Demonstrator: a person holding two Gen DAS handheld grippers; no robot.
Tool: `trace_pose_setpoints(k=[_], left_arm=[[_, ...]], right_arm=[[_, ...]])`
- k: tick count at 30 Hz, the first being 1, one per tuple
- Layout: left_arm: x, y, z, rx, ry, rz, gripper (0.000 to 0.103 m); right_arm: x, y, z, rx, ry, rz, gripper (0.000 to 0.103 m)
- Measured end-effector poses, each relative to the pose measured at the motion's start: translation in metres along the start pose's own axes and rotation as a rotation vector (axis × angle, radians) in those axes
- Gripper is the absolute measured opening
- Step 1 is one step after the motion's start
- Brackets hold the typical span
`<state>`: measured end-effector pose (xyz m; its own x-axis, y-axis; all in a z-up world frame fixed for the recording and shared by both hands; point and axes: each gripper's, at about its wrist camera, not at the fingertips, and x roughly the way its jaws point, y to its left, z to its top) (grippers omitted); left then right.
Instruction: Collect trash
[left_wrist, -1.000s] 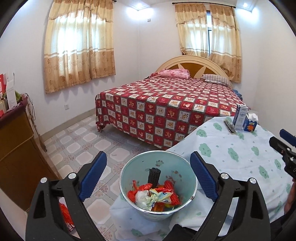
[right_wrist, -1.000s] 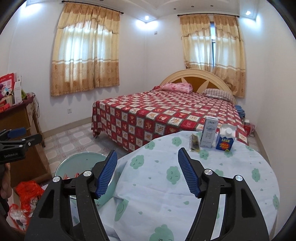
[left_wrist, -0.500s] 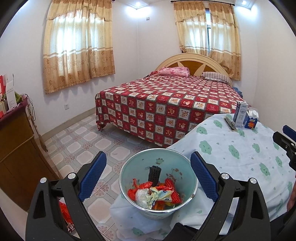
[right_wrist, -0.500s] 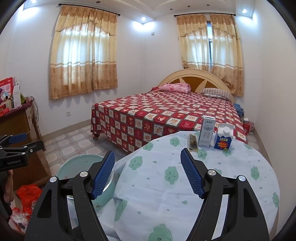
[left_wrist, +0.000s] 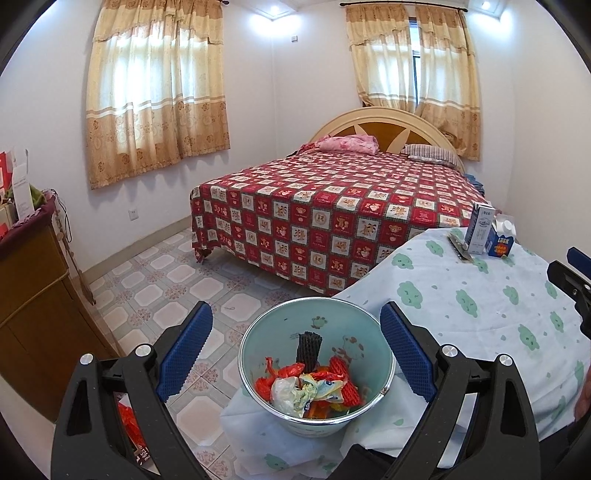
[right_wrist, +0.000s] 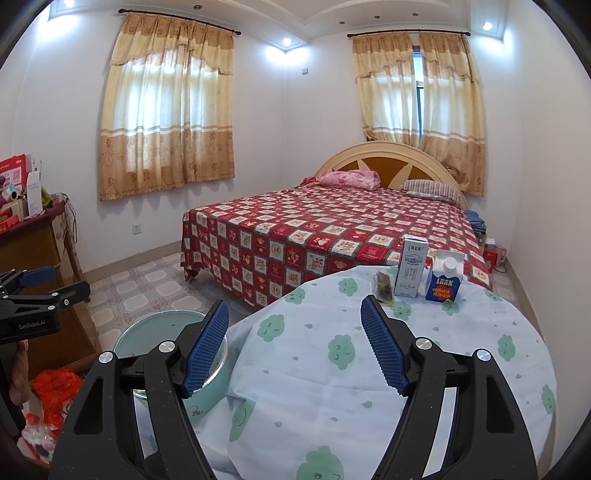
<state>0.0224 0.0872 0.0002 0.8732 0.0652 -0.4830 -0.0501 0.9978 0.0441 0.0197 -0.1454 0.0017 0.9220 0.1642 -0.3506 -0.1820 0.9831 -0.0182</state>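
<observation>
Left gripper (left_wrist: 295, 350): jaws wide apart, empty, above pale green bin (left_wrist: 384, 354). Bin against near edge of table (left_wrist: 480, 295), holding red and white wrappers (left_wrist: 314, 387) and dark mesh sleeve (left_wrist: 308, 349).

Right gripper (right_wrist: 293, 345): jaws wide apart, empty, above cloud-print tablecloth (right_wrist: 332, 369).

Far side of table: dark wrapper (right_wrist: 384, 288) lying flat, tall white carton (right_wrist: 410, 271) and blue carton (right_wrist: 443, 284) upright just beside it.

Beyond: bed (right_wrist: 332, 229).

Black two-finger grippers with blue ribbed pads.

Left gripper (left_wrist: 295, 354) and right gripper (right_wrist: 293, 347): matte black triangular-cutout frames, round silver screws, blue ridged pads (right_wrist: 207, 347); white "GenRobot.AI" lettering on one body; bare skin at frame edges.
</observation>
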Motion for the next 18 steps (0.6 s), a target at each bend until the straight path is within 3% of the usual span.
trace_pose_setpoints(k=[18], left_arm=[[-0.0019, 0.0034, 0.0000, -0.001, -0.004, 0.005, 0.091]], right_arm=[[-0.0044, 0.0036, 0.0021, -0.002, -0.004, 0.000, 0.073]])
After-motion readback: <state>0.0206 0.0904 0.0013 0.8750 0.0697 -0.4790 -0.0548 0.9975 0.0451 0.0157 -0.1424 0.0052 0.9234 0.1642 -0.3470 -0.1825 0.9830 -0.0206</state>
